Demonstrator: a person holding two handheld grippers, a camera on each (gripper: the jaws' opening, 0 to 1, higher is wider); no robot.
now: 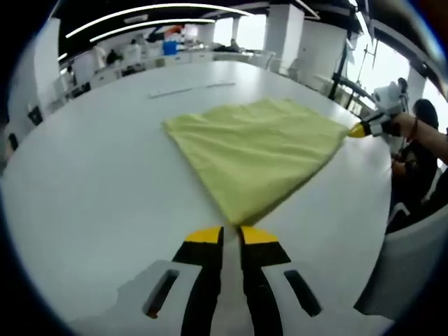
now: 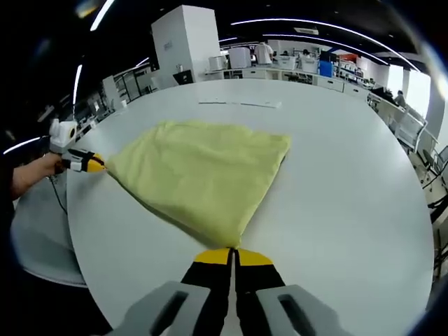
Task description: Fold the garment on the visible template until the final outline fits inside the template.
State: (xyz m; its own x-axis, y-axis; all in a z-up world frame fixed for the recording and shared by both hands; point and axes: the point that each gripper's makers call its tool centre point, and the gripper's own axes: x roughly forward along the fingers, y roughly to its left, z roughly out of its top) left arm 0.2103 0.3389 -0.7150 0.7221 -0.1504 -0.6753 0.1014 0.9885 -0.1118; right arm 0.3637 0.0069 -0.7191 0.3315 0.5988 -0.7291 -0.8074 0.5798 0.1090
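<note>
The yellow garment (image 1: pixel 255 157) lies spread on the white bench (image 1: pixel 91 203), with each hand-held gripper pinching a corner: the left hand-held gripper (image 1: pixel 232 234) has its jaws closed on the near corner, and the right hand-held gripper (image 2: pixel 232 256) is likewise clamped on the opposite corner. A pale strip (image 2: pixel 241 103) lies on the bench beyond the cloth; whether it marks the template cannot be told. Risk, in my judgement: uneven pull could slip a corner free or drag the cloth askew, leaving the fold outside the outline.

A plain yellow-green garment (image 1: pixel 255 155) lies on a white table (image 1: pixel 91 182); black jaws are yellow-tipped.
</note>
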